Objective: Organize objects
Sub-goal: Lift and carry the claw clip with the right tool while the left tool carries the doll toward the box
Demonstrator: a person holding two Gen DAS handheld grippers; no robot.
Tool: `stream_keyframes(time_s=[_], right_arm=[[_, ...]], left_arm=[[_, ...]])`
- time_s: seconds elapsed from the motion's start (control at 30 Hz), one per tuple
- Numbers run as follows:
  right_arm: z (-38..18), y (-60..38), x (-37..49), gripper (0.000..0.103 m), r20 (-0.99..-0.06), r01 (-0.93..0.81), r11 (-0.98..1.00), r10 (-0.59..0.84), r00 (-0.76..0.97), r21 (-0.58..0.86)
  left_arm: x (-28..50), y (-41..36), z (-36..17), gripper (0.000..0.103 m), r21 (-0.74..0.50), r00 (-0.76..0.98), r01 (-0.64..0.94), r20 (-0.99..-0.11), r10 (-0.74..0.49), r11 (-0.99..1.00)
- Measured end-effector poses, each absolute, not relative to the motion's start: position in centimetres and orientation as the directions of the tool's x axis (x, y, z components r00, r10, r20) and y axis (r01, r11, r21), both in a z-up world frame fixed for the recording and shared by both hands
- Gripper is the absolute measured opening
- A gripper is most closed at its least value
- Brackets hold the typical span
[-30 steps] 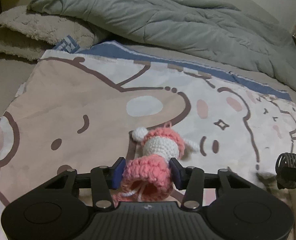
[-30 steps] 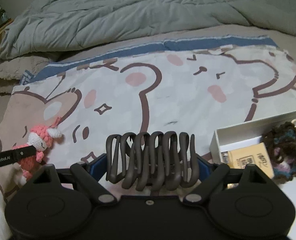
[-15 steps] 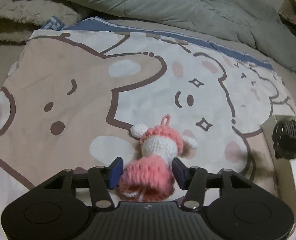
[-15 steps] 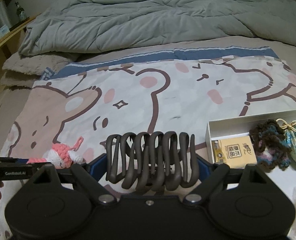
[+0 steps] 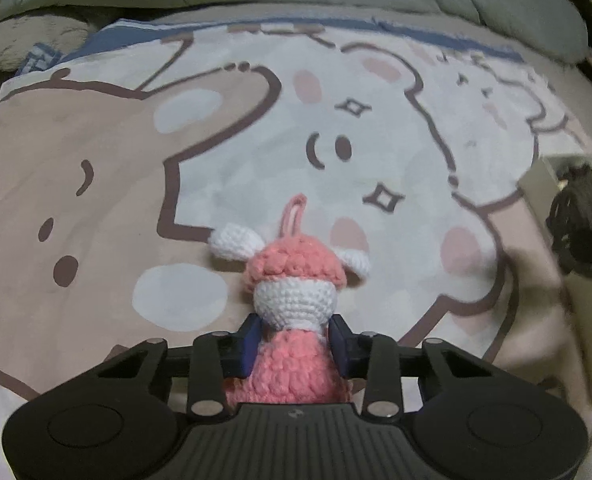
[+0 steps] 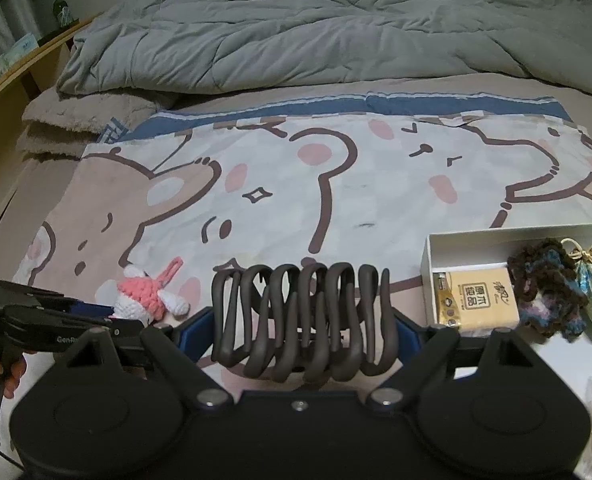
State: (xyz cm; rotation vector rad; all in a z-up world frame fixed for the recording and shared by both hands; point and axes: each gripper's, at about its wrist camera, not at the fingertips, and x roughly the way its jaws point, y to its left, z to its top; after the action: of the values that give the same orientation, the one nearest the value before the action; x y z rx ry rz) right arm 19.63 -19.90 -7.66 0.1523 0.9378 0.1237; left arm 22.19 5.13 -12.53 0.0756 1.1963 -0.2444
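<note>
Left claw pinching crochet doll at the waist, head ahead of claw; soft, light, squashes easily. Right claw clamped on springy hair clip, box to its right

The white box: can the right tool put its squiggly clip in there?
Probably yes. The white box sits open-topped just right of the right tool, with nothing between them, though the card and yarn scrunchie already fill part of it.

Dim indoor light, fisheye-bent edges, right side perhaps motion-blurred
</note>
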Motion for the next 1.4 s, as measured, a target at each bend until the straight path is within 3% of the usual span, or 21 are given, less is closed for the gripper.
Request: stream_keyframes(time_s=[0.27, 0.67, 1.4], right_arm=[[-7.8, -20.6, 19.5, 0.089, -0.795, -0.034, 0.984, 0.159, 0.586, 0.172], [-4.3, -21.0, 17.2, 0.089, -0.736, -0.065, 0.985, 0.163, 0.657, 0.160], [0.9, -22.9, 10.8, 0.089, -0.639, -0.095, 0.983, 0.174, 0.749, 0.156]], left_arm=[[21.6, 5.2, -11.2, 0.036, -0.036, 0.419, 0.203, -0.900, -0.121, 0.978], [18.5, 4.9, -4.7, 0.035, -0.126, 0.580, 0.150, -0.792, -0.190, 0.981], [11.7, -1.1, 0.5, 0.035, -0.190, 0.680, 0.292, -0.648, -0.343, 0.938]])
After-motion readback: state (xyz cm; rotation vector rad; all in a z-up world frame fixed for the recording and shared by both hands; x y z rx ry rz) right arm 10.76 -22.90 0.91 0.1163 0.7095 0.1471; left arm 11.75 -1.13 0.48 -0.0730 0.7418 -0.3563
